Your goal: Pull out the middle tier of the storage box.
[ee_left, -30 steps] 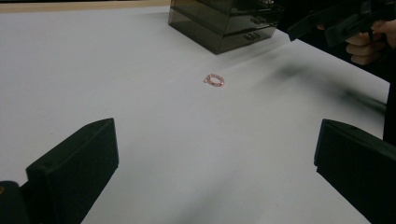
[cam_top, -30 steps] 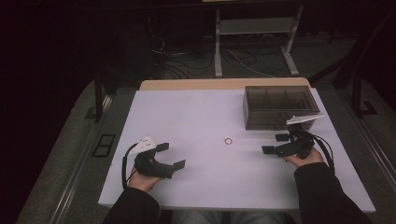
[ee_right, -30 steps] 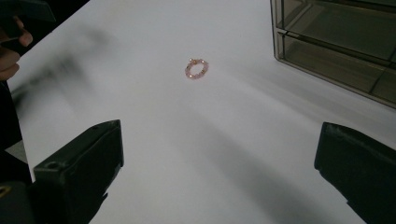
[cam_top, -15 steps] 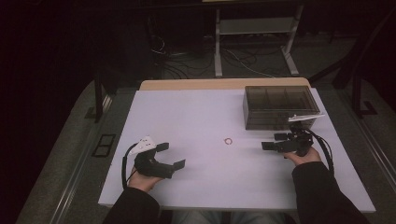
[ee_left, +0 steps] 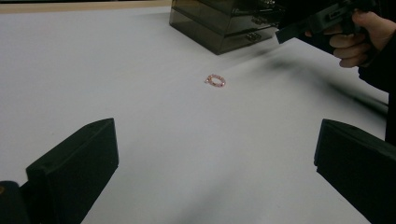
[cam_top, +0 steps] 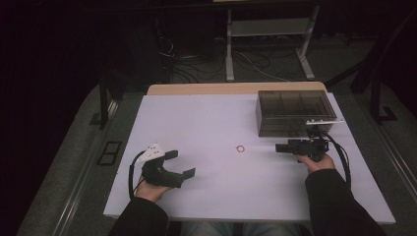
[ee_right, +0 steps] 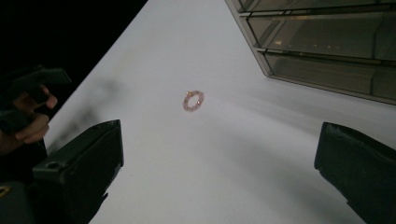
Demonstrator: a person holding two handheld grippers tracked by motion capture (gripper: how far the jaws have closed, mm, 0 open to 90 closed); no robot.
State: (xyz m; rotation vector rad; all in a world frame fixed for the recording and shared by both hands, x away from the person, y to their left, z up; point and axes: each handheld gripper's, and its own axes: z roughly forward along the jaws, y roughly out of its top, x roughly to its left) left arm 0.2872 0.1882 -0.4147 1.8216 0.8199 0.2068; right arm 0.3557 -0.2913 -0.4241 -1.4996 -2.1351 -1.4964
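Note:
A small pink beaded ring (cam_top: 240,148) lies flat on the white table (cam_top: 211,118), apart from both grippers. My left gripper (cam_top: 181,163) rests at the near left, open, its jaws wide apart and pointing right toward the ring. My right gripper (cam_top: 280,147) is held on its side just right of the ring, in front of the drawer box, also open. From the left gripper (ee_left: 217,140) the ring (ee_left: 215,80) lies well ahead. From the right gripper (ee_right: 217,140) the ring (ee_right: 193,101) sits ahead, between the two jaws' lines.
A smoked clear drawer box (cam_top: 295,110) stands at the table's far right, drawers shut (ee_right: 327,42) (ee_left: 224,23). Bare white tabletop surrounds the ring. Beyond the far edge are a dark floor, cables and a white stand (cam_top: 268,29).
My right gripper has drifted slightly toward the far side, closer to the drawer box. The left gripper and the ring have stayed put.

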